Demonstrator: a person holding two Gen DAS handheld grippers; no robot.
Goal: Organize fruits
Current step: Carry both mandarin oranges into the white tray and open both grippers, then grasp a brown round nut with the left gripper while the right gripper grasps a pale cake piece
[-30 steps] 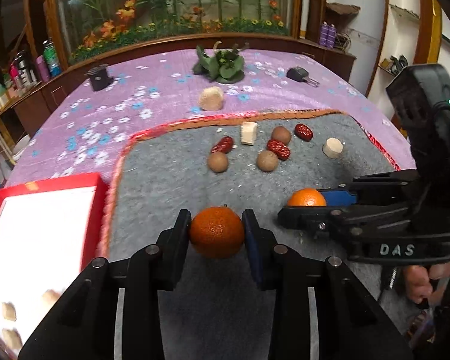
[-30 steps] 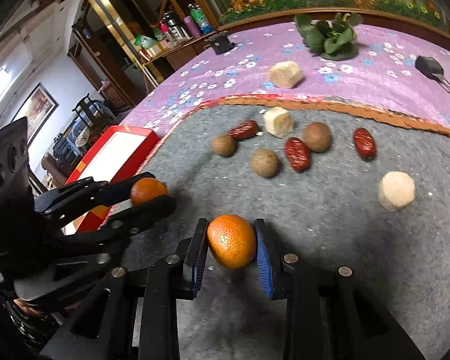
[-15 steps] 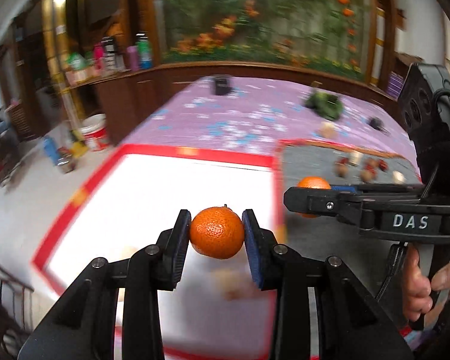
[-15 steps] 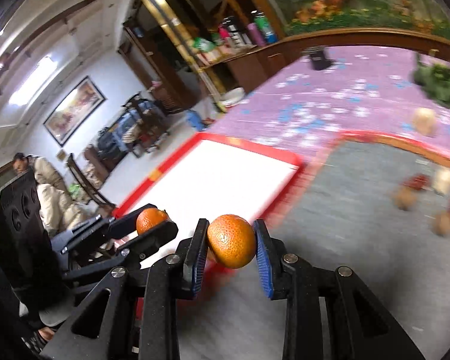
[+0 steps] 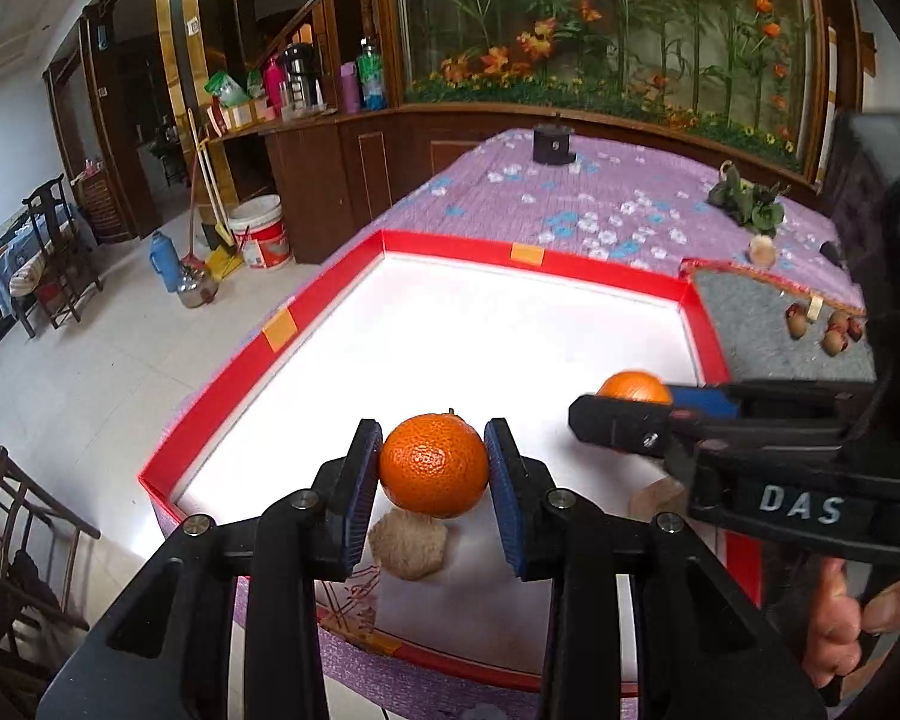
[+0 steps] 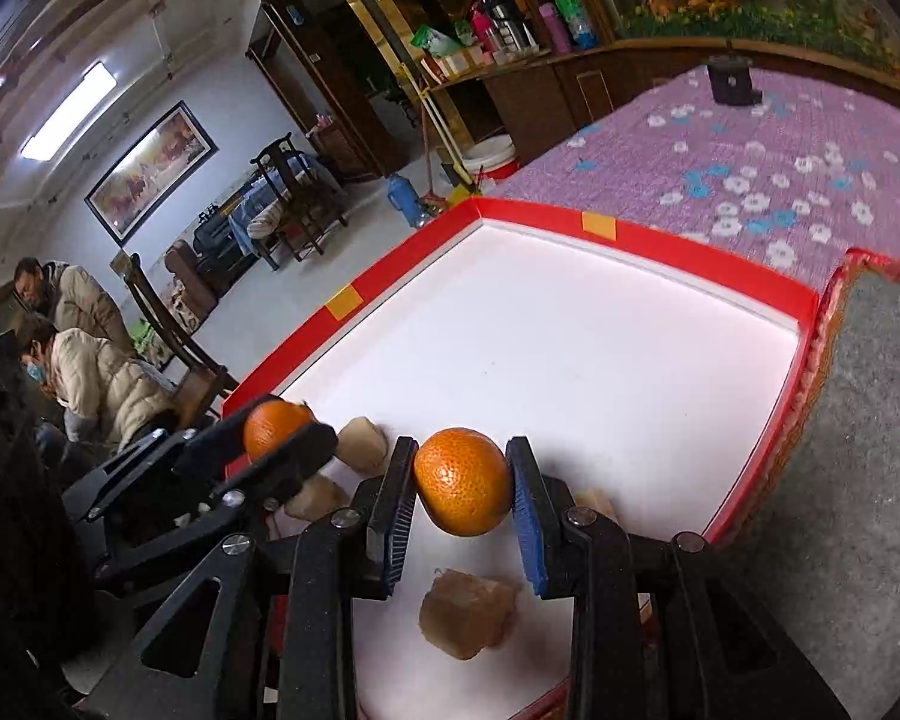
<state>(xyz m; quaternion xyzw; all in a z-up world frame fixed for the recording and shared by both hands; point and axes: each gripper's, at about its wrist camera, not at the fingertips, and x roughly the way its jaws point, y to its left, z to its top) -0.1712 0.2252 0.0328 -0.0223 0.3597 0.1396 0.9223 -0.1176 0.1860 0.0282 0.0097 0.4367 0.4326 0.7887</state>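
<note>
My left gripper (image 5: 433, 465) is shut on an orange tangerine (image 5: 433, 464) and holds it above the near end of a red-rimmed white tray (image 5: 450, 249). My right gripper (image 6: 463, 483) is shut on a second tangerine (image 6: 463, 481), also above the tray (image 6: 546, 219). Each gripper shows in the other's view: the right gripper with its tangerine (image 5: 633, 387) and the left gripper with its tangerine (image 6: 273, 426). Beige chunks (image 5: 408, 543) (image 6: 468, 615) lie in the tray under the grippers.
A grey felt mat (image 5: 768, 324) to the right of the tray holds small brown and red fruits (image 5: 834, 330). The purple flowered tablecloth (image 5: 570, 204) carries a black box (image 5: 551, 144) and a green plant (image 5: 747, 204). The table edge drops to the floor on the left.
Both grippers have carried their tangerines from above the grey mat leftward to above the white tray. Both stay shut on the fruit.
</note>
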